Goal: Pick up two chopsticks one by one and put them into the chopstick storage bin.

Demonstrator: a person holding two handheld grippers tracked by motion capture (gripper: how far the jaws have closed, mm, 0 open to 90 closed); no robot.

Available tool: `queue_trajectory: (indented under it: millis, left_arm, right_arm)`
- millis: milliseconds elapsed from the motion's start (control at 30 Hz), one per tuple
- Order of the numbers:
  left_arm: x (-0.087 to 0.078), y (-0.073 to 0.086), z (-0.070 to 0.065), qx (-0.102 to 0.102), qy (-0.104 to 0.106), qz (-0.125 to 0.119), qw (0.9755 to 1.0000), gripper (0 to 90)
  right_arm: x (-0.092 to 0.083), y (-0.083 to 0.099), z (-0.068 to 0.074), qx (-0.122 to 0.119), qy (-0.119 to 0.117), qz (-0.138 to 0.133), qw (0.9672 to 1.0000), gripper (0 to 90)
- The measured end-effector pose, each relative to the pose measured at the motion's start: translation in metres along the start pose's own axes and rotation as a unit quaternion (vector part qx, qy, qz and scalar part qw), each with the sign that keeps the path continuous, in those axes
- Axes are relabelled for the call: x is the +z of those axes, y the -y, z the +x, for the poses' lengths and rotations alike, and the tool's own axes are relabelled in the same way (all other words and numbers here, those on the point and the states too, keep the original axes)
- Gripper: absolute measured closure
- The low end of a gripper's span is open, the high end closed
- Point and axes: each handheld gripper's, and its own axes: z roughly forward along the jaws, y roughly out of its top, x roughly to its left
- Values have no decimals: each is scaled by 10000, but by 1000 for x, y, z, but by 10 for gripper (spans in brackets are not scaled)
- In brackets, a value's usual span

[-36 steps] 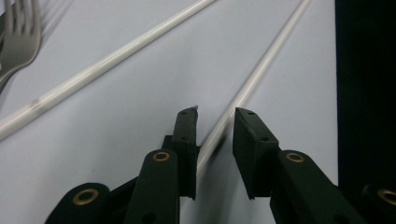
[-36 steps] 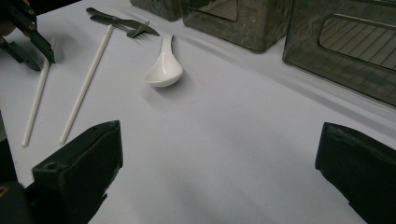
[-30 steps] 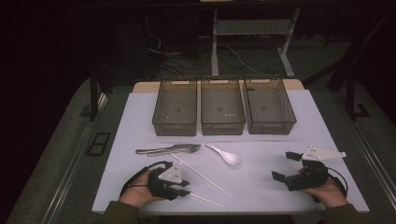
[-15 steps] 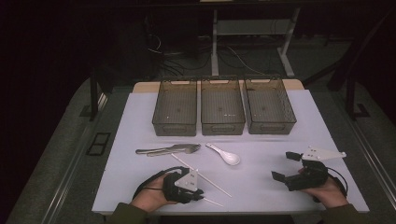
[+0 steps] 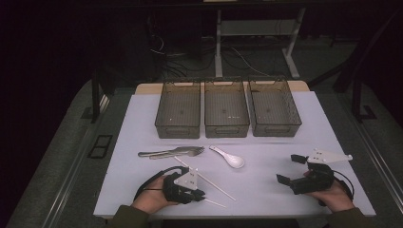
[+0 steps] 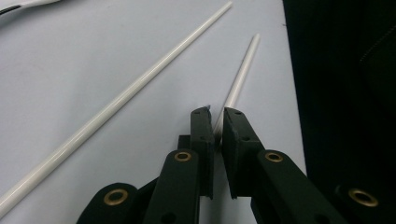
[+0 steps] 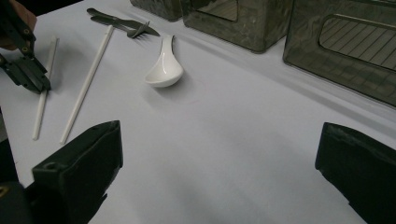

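Across the far half of your tabletop (image 5: 142,118) stand three dark mesh bins (image 5: 226,108) side by side, the middle one touching its neighbours or nearly so. Just in front of them lie a metal fork (image 5: 183,151) stacked with another piece of cutlery, and to their right a white ceramic soup spoon (image 5: 230,158) with its bowl facing up. Two white chopsticks lie nearer to you: the longer-looking chopstick (image 5: 206,179) runs slantwise from near the fork toward the front edge, clear of everything, and the short-looking one (image 6: 240,79) lies beside it, close to the tabletop's front edge.

Your left tongs (image 6: 218,133) are narrowed onto that near chopstick, the jaws pressing it from both sides low on the tabletop. The other chopstick lies just beside them, to the jaws' left in the left gripper view, not touching.

Your right tongs (image 5: 291,170) hover wide apart at the right front of the tabletop, holding nothing, with bare surface between the jaws.

Since a second ago your left hand (image 5: 152,199) has slid right and forward to the chopstick; your right hand (image 5: 332,194) has stayed put.
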Motion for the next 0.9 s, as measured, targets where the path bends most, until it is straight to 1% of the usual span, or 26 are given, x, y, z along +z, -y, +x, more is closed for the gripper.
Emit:
queue_trajectory:
  millis: [67, 100, 133, 167, 200, 267, 433, 500, 567, 600, 700, 800, 833, 867, 900]
  left_arm:
    - [-3, 3, 2, -71, -73, -28, 9999, 819]
    - [-3, 3, 2, -71, -73, -28, 9999, 818]
    - [-5, 6, 4, -146, -142, -39, 9998, 818]
    - [-5, 6, 4, -146, -142, -39, 9998, 818]
    - [-9, 10, 8, -233, -227, -52, 9995, 820]
    - [-12, 14, 11, -337, -286, -88, 9990, 819]
    - [-16, 19, 14, -390, -380, -105, 9985, 817]
    - [-20, 23, 17, -484, -480, -115, 9976, 811]
    - [-21, 25, 18, -483, -491, -117, 9976, 810]
    - [-22, 25, 19, -521, -503, -120, 9973, 809]
    - [-21, 23, 16, -454, -551, -94, 9974, 801]
    - [-18, 19, 14, -399, -517, -106, 9978, 747]
    - [-16, 16, 13, -336, -480, -109, 9982, 736]
    - [-12, 8, 10, -234, -441, -153, 9986, 722]
    - [-10, 2, 9, -153, -434, -165, 9988, 711]
  right_arm:
    - [0, 0, 0, -4, -2, 0, 10000, 8]
    - [0, 0, 0, -4, -2, 0, 10000, 8]
    - [0, 0, 0, 3, 3, -3, 10000, 8]
    - [0, 0, 0, 3, 3, -3, 10000, 8]
    - [0, 0, 0, -3, -1, -4, 10000, 7]
    - [0, 0, 0, -1, -1, -5, 10000, 8]
    - [0, 0, 0, 1, 0, -5, 10000, 8]
    - [0, 0, 0, 1, 1, -12, 10000, 8]
    - [0, 0, 0, 1, 3, -13, 10000, 8]
    - [0, 0, 0, 3, 2, -11, 10000, 8]
    - [0, 0, 0, -3, -3, -7, 10000, 8]
    - [0, 0, 0, 0, 5, -12, 10000, 8]
    - [0, 0, 0, 2, 6, -11, 10000, 7]
    - [0, 0, 0, 1, 7, -10, 10000, 8]
    - [0, 0, 0, 4, 7, -8, 10000, 8]
